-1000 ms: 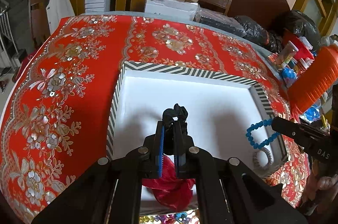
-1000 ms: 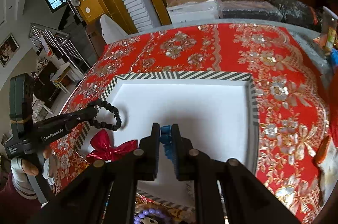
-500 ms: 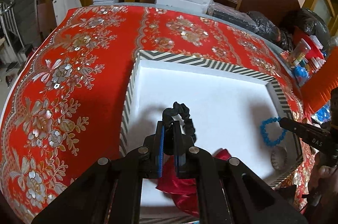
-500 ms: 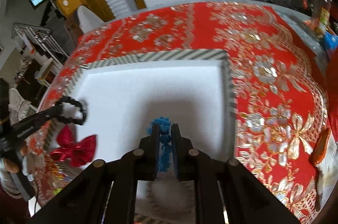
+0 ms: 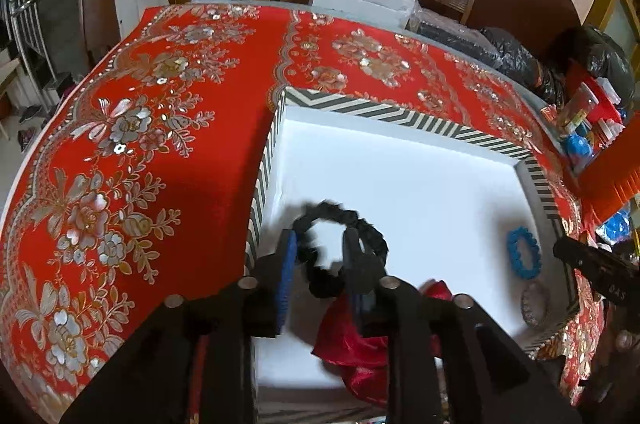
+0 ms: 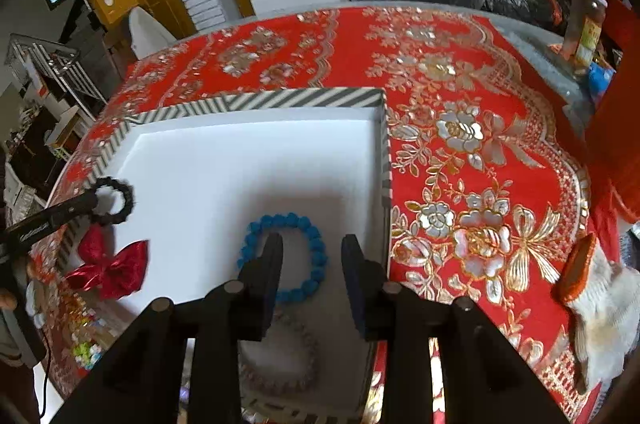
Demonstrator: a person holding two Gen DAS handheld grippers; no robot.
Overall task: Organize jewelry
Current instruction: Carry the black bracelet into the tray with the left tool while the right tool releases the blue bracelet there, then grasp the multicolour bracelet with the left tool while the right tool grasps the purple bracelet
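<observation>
A white tray with a striped rim (image 5: 400, 112) (image 6: 280, 96) sits on the red tablecloth. My left gripper (image 5: 320, 248) is open over its left side; a black beaded bracelet (image 5: 360, 224) lies loose between the jaws, and shows in the right wrist view (image 6: 124, 200). My right gripper (image 6: 310, 248) is open over a blue beaded bracelet (image 6: 316, 248) lying on the tray floor, also seen from the left (image 5: 524, 256). A red bow (image 6: 108, 264) (image 5: 352, 344) and a pale bead bracelet (image 6: 292, 372) (image 5: 534, 304) lie in the tray.
Small colourful jewelry pieces (image 6: 86, 340) lie on the cloth near the tray's front left. A white glove with an orange cuff (image 6: 592, 284) lies at the right. Boxes, black bags and an orange object (image 5: 612, 184) crowd the far and right table edges.
Both grippers have opened. The black bracelet has dropped loose between my left jaws, and the blue bracelet now lies on the tray floor under my right gripper.
</observation>
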